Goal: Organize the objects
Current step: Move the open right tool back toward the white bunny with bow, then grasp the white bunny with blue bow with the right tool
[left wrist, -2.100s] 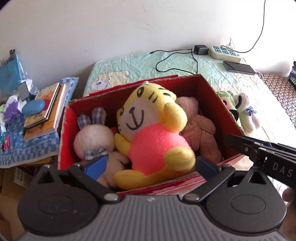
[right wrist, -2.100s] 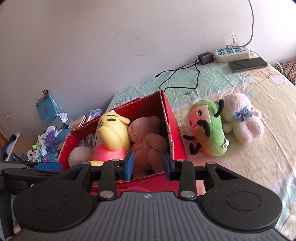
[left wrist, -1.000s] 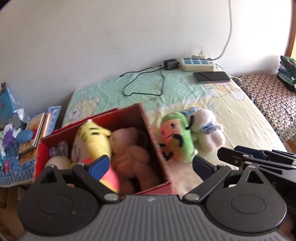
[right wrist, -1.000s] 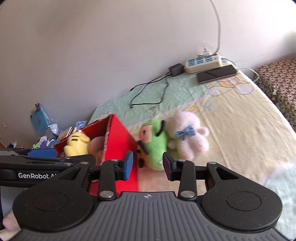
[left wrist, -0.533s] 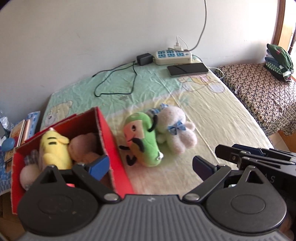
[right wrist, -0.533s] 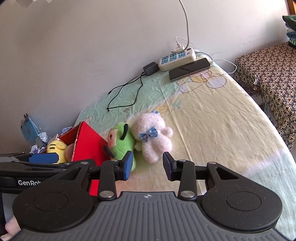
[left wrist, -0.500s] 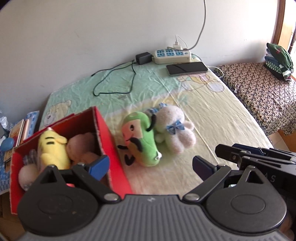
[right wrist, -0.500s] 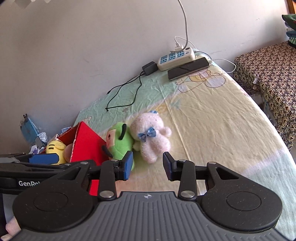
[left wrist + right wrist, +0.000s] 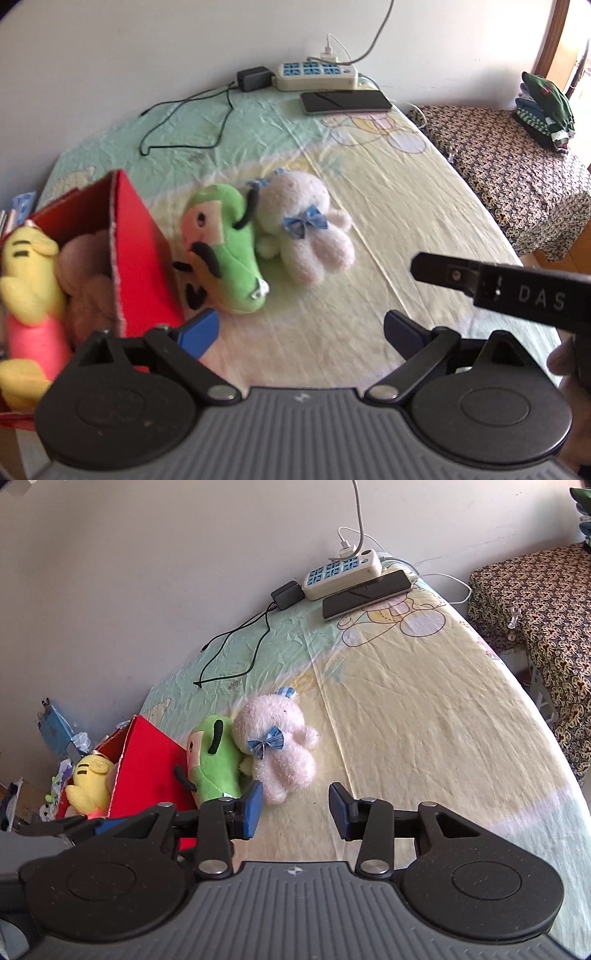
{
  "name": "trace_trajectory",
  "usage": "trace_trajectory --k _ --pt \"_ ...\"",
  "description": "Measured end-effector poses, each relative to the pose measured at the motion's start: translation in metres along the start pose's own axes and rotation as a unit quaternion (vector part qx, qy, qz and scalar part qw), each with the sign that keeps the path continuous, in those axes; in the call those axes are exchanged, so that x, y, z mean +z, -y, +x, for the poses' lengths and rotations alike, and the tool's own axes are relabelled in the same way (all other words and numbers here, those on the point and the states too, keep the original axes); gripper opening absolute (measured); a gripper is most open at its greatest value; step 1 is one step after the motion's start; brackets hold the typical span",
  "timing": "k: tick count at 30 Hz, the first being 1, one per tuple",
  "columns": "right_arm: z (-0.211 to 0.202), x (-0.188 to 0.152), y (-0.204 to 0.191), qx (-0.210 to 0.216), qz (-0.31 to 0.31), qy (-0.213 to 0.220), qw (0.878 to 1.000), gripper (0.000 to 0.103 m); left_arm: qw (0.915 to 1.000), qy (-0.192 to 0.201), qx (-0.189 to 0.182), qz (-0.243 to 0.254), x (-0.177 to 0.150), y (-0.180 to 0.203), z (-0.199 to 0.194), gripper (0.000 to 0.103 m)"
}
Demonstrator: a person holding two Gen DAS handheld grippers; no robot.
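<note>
- On the bed (image 9: 388, 206), a green toy (image 9: 225, 254) lies just beside a red box (image 9: 140, 258), touching its side.
- A pink bunny (image 9: 306, 236) with a blue bow lies next to the green toy, and they touch.
- Inside the red box sit a yellow toy (image 9: 29, 280) and a brown toy (image 9: 88, 280).
- The left gripper (image 9: 301, 334) hangs over the sheet in front of the toys. Its jaws are wide apart and hold nothing.
- The right gripper (image 9: 295, 808) is near the pink bunny's feet. Its jaws are opening and nothing is between them.
- Far back by the wall are a power strip (image 9: 341, 574), a phone (image 9: 365, 594) and a black cord (image 9: 236, 653).
- A pile of folded clothes (image 9: 546, 110) sits on a patterned cloth at the right.
</note>
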State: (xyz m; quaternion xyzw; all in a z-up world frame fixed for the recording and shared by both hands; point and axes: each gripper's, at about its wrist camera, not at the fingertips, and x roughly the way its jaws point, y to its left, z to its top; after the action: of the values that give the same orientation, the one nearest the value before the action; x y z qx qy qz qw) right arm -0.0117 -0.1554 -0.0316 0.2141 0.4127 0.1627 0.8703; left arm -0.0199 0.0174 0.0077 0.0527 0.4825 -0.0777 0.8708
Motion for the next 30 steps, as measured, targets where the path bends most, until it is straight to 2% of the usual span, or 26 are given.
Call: trace_trajectory --k 7,13,18,30 --pt "0.017 0.018 0.010 0.022 0.009 -0.014 1.000 0.043 0.9998 0.005 -0.015 -0.012 0.001 -0.003 0.019 0.088" --pt "0.048 0.028 0.025 0.026 0.024 -0.045 0.998 0.043 0.9988 0.016 -0.043 -0.016 0.009 0.000 0.037 0.079" --pt "0.069 0.032 0.035 0.040 0.041 -0.074 0.996 0.043 0.9978 0.009 -0.063 -0.019 0.015 0.001 0.058 0.072" --pt "0.115 0.041 0.040 0.078 0.049 -0.114 0.989 0.043 0.9962 -0.022 -0.070 -0.047 0.031 -0.019 0.105 0.075"
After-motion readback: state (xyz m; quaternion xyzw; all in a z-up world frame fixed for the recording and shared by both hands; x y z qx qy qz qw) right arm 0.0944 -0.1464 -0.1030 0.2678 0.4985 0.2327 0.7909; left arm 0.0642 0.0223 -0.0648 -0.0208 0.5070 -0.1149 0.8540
